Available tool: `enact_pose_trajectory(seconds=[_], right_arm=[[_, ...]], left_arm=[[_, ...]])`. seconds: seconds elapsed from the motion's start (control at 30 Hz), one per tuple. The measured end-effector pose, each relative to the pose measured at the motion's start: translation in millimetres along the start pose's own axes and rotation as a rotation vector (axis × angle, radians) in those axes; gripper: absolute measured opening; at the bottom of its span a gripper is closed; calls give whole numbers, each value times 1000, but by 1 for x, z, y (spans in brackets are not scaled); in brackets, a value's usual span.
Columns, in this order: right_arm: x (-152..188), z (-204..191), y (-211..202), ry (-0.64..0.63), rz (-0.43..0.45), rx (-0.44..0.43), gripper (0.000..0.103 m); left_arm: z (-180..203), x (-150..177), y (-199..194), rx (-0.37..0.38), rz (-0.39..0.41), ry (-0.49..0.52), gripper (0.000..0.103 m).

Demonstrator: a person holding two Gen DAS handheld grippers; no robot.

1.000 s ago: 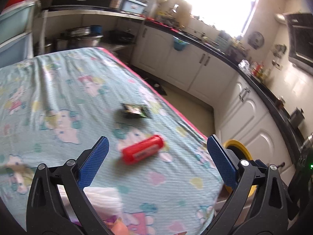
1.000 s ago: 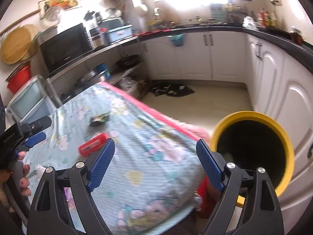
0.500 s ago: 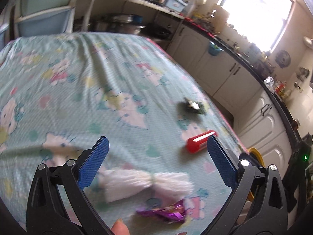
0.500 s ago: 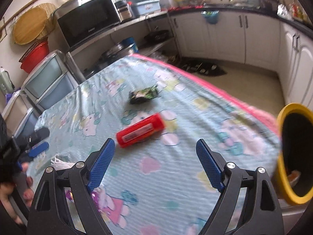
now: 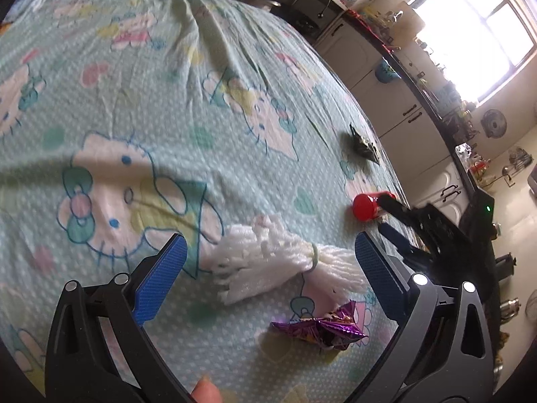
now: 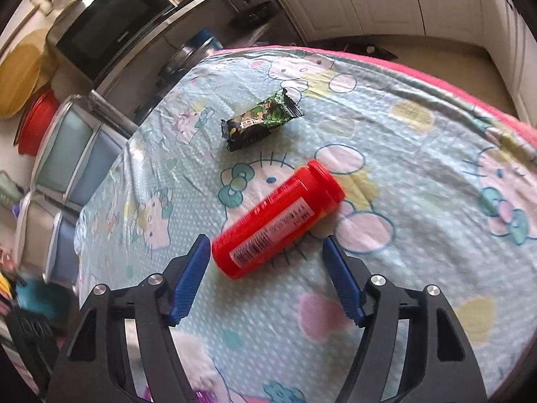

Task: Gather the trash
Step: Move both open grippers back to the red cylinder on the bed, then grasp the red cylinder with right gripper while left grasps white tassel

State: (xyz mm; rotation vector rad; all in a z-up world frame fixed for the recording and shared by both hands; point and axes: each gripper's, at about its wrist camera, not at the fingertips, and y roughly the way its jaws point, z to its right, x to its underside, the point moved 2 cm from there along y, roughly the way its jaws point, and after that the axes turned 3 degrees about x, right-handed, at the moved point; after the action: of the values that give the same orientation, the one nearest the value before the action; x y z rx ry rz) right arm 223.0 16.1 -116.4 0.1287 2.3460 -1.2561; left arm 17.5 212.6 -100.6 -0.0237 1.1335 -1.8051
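Observation:
A red plastic bottle (image 6: 278, 223) lies on its side on the cartoon-print tablecloth (image 6: 419, 174), just ahead of my open right gripper (image 6: 265, 245), its near end between the blue fingertips. It also shows in the left wrist view (image 5: 365, 206). A dark green snack wrapper (image 6: 260, 121) lies beyond it. My open left gripper (image 5: 266, 245) hovers over a white bundle tied in the middle (image 5: 285, 263). A purple foil wrapper (image 5: 320, 327) lies nearer, to the right. The right gripper (image 5: 391, 216) shows in the left wrist view by the bottle.
White kitchen cabinets (image 6: 386, 0) and floor lie past the table's pink edge (image 6: 436, 77). A microwave (image 6: 110, 30) and stacked storage drawers (image 6: 74, 154) stand behind the table. A fingertip (image 5: 206, 391) shows at the bottom of the left wrist view.
Both grippers have moved closer and lower to the table. The right one has closed in on the red bottle; the yellow bin has left its view. The left one now frames the white bundle.

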Motion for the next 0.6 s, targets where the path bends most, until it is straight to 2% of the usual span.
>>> enact_pose_trajectory(seconds=[0.1, 0.17, 0.23, 0.27, 0.3, 0.33, 0.37, 0.43, 0.6], right_arm=[[-7, -1, 5, 28, 8, 3, 63], [-12, 0, 9, 53, 8, 3, 58], [-16, 1, 13, 65, 8, 9, 48], [-17, 1, 14, 67, 8, 6, 48], [-17, 2, 14, 69, 11, 2, 46], [-18, 2, 14, 68, 14, -1, 43], [-19, 3, 14, 64, 19, -4, 42], [-18, 7, 10, 55, 29, -15, 37], [-16, 19, -5, 36, 55, -24, 31]], left_arm=[[4, 5, 5, -3, -10, 18, 90], [9, 8, 8, -12, -13, 49, 74], [12, 9, 10, -34, -10, 78, 49], [15, 10, 12, -42, -16, 94, 34], [16, 11, 13, -53, -14, 105, 28], [17, 11, 13, -58, -9, 117, 17], [20, 10, 12, -63, 1, 135, 13], [24, 8, 10, -63, 22, 166, 10], [45, -3, 7, -35, 56, 218, 8]])
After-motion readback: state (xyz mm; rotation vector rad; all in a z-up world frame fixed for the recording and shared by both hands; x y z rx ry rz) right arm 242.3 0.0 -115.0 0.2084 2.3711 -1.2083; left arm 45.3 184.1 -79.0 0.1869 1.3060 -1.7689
